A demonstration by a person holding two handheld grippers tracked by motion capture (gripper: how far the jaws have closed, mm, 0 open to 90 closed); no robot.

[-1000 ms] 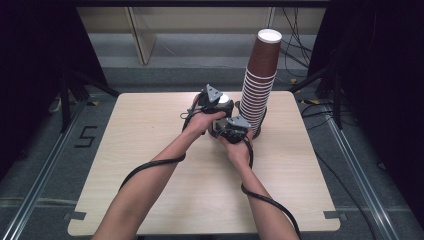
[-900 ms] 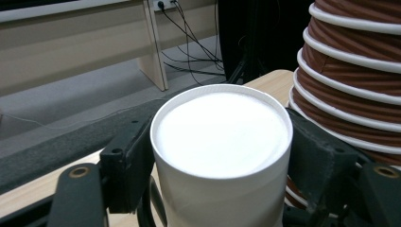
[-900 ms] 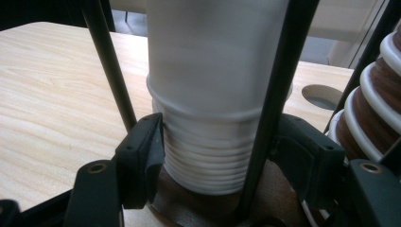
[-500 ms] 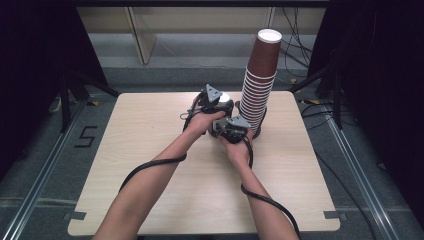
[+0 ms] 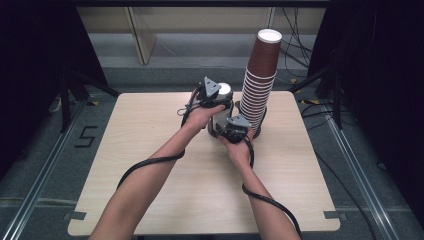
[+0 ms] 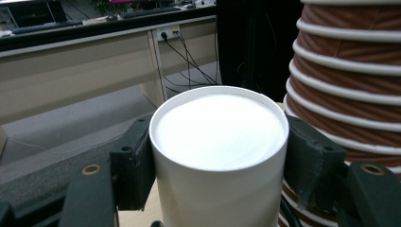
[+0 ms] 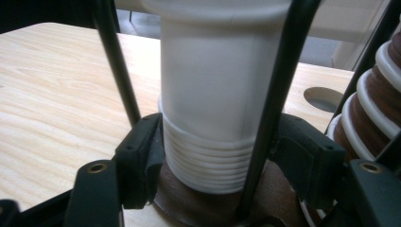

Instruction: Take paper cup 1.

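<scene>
The white cup (image 6: 218, 156) stood upright, closed end up, just beside the brown cup tower (image 5: 258, 80); left gripper (image 6: 217, 165) clamped its top; right gripper (image 7: 222, 161) clamped the white stack (image 7: 208, 163) beneath.

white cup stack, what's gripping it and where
The left gripper clamps the top white cup just below its rim; the right gripper clamps the nested white cups low down, at their stacked rims.

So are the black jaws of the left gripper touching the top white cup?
Touching. In the left gripper view, the left gripper has both black pads pressed flat against the sides of the white cup, with no gap showing.
</scene>
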